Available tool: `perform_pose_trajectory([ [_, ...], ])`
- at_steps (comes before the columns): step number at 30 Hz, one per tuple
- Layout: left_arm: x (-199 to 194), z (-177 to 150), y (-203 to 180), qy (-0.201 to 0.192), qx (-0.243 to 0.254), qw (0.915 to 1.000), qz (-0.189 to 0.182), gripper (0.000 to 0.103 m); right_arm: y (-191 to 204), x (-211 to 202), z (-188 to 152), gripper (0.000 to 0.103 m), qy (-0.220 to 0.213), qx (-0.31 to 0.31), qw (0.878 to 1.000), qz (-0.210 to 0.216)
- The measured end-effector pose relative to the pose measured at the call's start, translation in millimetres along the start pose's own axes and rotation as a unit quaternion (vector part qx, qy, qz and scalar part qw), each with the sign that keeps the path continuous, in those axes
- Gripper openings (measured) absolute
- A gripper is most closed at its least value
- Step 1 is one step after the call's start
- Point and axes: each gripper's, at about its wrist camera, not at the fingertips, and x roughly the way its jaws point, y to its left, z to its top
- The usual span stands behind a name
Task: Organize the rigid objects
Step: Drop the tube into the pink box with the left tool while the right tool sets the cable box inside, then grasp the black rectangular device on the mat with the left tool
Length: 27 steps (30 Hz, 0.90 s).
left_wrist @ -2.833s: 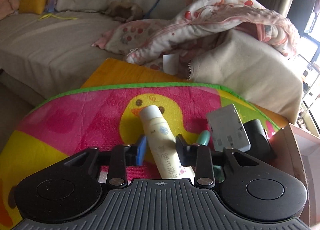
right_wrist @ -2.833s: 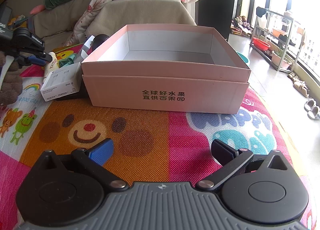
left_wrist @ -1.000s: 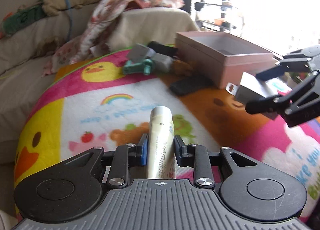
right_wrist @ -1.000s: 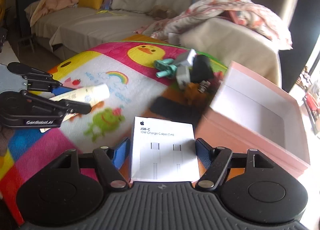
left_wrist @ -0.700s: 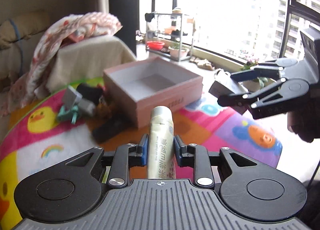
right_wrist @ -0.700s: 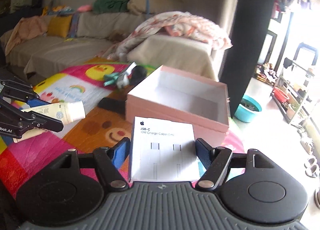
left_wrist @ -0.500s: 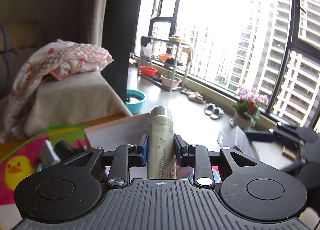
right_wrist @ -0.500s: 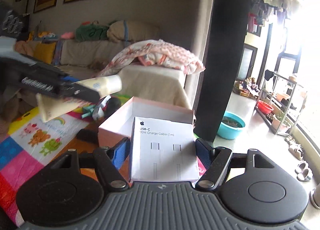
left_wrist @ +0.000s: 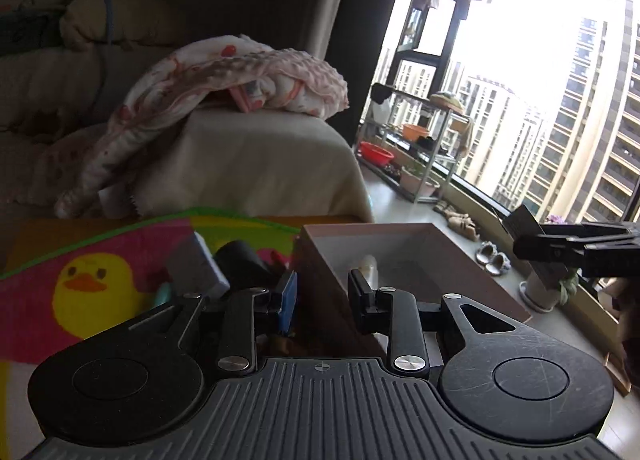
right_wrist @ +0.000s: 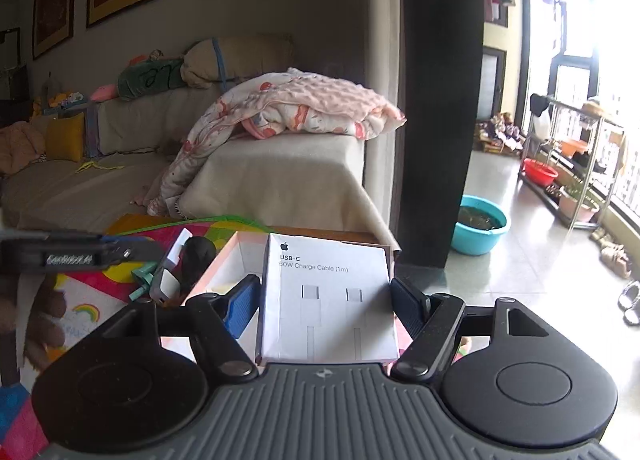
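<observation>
My left gripper (left_wrist: pixel 322 292) is open and empty over the near left wall of the pink box (left_wrist: pixel 320 260). The cream tube (left_wrist: pixel 369 266) lies inside the box. My right gripper (right_wrist: pixel 326 296) is shut on the white USB-C cable box (right_wrist: pixel 328 300) and holds it above the pink box (right_wrist: pixel 224 260). The right gripper also shows at the right of the left wrist view (left_wrist: pixel 576 246). The left gripper shows at the left of the right wrist view (right_wrist: pixel 80 250).
A grey block (left_wrist: pixel 196 264), a black object (left_wrist: pixel 244 260) and a teal item (right_wrist: pixel 142 274) lie on the colourful play mat (left_wrist: pixel 92 284) left of the box. A sofa with a pink blanket (right_wrist: pixel 288 108) stands behind. A teal basin (right_wrist: pixel 482 224) sits on the floor.
My left gripper carried the tube over the pink box, opened and let it drop inside. My right gripper lifted the cable box and brought it over the pink box.
</observation>
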Motion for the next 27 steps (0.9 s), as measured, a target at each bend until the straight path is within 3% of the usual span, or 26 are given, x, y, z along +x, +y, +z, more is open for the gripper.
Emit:
perform_pose_trajectory([
  [3,-20.2,-21.0,16.4,0.023,0.023,0.9995,0.006,0.031,15.3,44.4,13.3,0.073,0.037,-0.014,0.999,-0.019],
  [5,-26.0,-34.1,26.6,0.039,0.034,0.9987,-0.001,0.031,20.7,67.5,14.2,0.073,0.062,-0.027,0.996,-0.060],
  [8,-28.1,-55.2,35.8,0.055,0.060,0.9965,-0.019,0.031,17.0,69.4,-0.3,0.074,0.071,-0.027,0.993,-0.092],
  [11,-21.3,-66.4,33.5,0.065,0.081,0.9943,-0.026,0.031,10.7,49.4,-21.6,0.074,0.066,-0.011,0.995,-0.080],
  [17,2.7,-61.2,6.8,0.073,0.130,0.9870,-0.061,0.031,25.0,-0.3,-69.3,0.082,0.031,-0.039,0.998,-0.038],
  [25,43.9,-49.6,4.8,0.132,0.129,0.9783,-0.094,0.031,31.6,-2.9,-118.7,0.082,0.067,-0.007,0.998,0.002],
  [27,42.6,-51.0,7.0,0.129,0.133,0.9772,-0.104,0.032,29.1,2.6,-127.7,0.082,0.079,0.011,0.997,0.009],
])
